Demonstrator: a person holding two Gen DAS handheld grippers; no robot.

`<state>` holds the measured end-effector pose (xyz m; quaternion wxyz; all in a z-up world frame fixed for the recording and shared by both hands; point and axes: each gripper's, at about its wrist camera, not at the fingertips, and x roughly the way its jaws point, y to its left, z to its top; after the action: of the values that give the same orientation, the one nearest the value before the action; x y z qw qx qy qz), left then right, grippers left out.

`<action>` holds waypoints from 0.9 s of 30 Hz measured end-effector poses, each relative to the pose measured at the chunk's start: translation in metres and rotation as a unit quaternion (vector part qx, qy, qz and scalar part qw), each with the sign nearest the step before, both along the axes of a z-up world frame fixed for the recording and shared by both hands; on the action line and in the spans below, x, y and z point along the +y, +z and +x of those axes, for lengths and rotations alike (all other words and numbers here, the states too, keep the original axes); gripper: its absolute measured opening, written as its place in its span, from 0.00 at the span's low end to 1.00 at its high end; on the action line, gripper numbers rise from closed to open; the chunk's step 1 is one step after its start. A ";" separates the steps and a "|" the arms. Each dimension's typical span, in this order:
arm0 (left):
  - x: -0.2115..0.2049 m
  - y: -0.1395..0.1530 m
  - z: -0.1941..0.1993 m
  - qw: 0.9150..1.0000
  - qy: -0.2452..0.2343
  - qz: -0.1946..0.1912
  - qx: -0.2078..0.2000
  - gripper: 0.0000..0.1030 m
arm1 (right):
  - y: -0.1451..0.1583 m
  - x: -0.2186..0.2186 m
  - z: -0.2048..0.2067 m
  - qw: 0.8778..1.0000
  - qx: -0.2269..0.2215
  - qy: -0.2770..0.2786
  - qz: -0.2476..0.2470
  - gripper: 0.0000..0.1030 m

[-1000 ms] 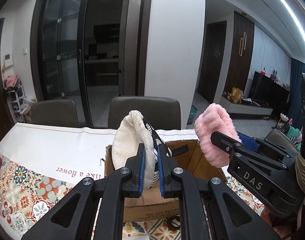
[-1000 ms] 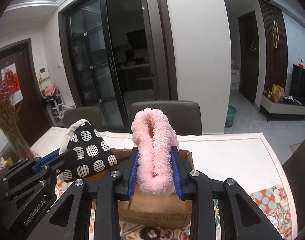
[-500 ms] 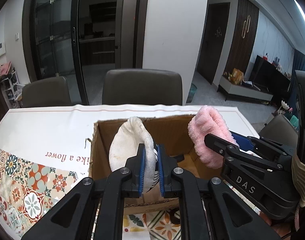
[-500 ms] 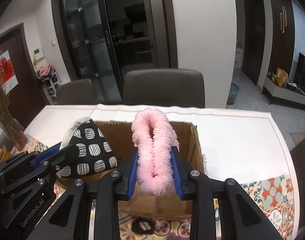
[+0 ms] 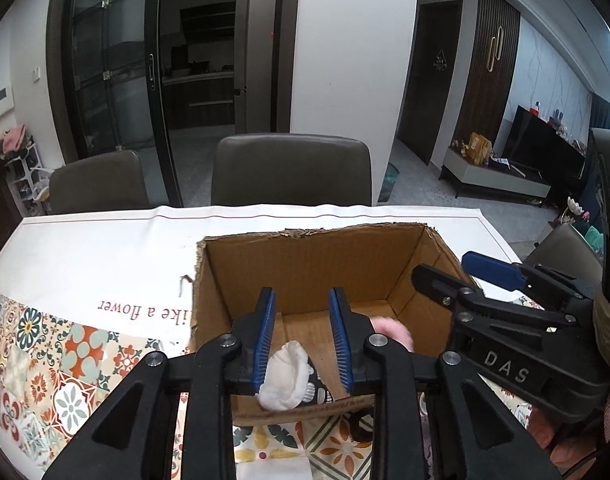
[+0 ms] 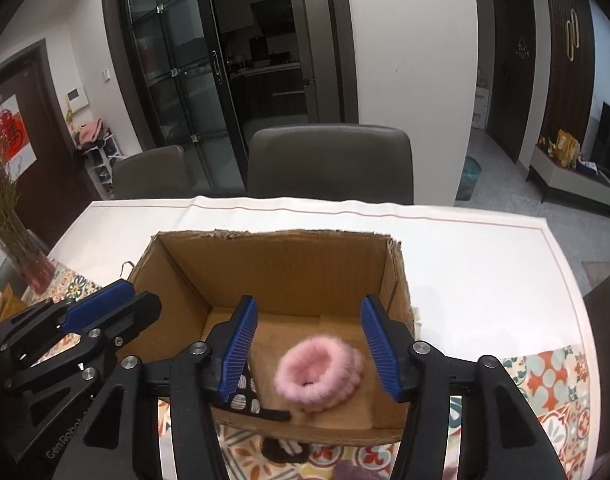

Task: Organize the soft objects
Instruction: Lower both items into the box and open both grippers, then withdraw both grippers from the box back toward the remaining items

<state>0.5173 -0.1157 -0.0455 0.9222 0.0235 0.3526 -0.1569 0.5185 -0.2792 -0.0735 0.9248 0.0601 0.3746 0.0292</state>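
An open cardboard box [image 5: 305,236] [image 6: 273,236] stands on the table. Inside it lies a white pouch with a black-and-white dotted side [image 5: 285,378] [image 6: 245,396], just below my left gripper [image 5: 303,336]. That gripper's jaws are opening and its pads press on nothing. A fluffy pink scrunchie [image 6: 317,376] [image 5: 389,330] rests on the box floor under my right gripper [image 6: 309,340], whose jaws are opening too, with nothing gripped. Each gripper shows in the other's view: the right gripper [image 5: 445,268] over the box's right wall, the left gripper [image 6: 125,308] at its left wall.
Two dark chairs [image 6: 329,164] stand behind the table. A vase of dried flowers [image 6: 9,240] is at the far left. A dark hair tie [image 6: 285,450] lies on the patterned cloth [image 5: 45,360] in front of the box. White cloth [image 6: 465,260] covers the far side.
Both grippers let go over the box. The dotted pouch and the pink scrunchie dropped from between the pads onto the box floor, and both pairs of jaws stand wider apart.
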 end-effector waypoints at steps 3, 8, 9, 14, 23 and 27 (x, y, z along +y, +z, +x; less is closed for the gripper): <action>0.004 0.004 -0.007 1.000 0.004 0.003 -0.006 0.27 | 0.007 0.001 -0.007 1.000 -0.008 -0.007 -0.006 0.54; 0.014 0.011 -0.020 1.000 0.007 -0.003 -0.013 0.27 | 0.020 0.003 -0.019 1.000 -0.018 -0.017 -0.009 0.54; 0.017 0.012 -0.024 1.000 0.008 -0.005 -0.015 0.27 | 0.023 0.004 -0.023 1.000 -0.020 -0.019 -0.009 0.54; 0.026 0.020 -0.043 0.999 0.017 0.003 -0.033 0.27 | 0.035 0.009 -0.042 0.999 -0.036 -0.022 -0.013 0.54; 0.044 0.033 -0.082 0.997 0.034 0.022 -0.071 0.30 | 0.049 0.028 -0.078 0.998 -0.057 -0.019 -0.016 0.54; 0.054 0.035 -0.100 0.996 0.041 0.023 -0.078 0.30 | 0.053 0.035 -0.094 0.998 -0.065 -0.019 -0.017 0.54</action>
<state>0.4175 -0.0615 -0.0106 0.9518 0.0422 0.2837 -0.1085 0.4249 -0.2440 -0.0207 0.9486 0.0498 0.3124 0.0094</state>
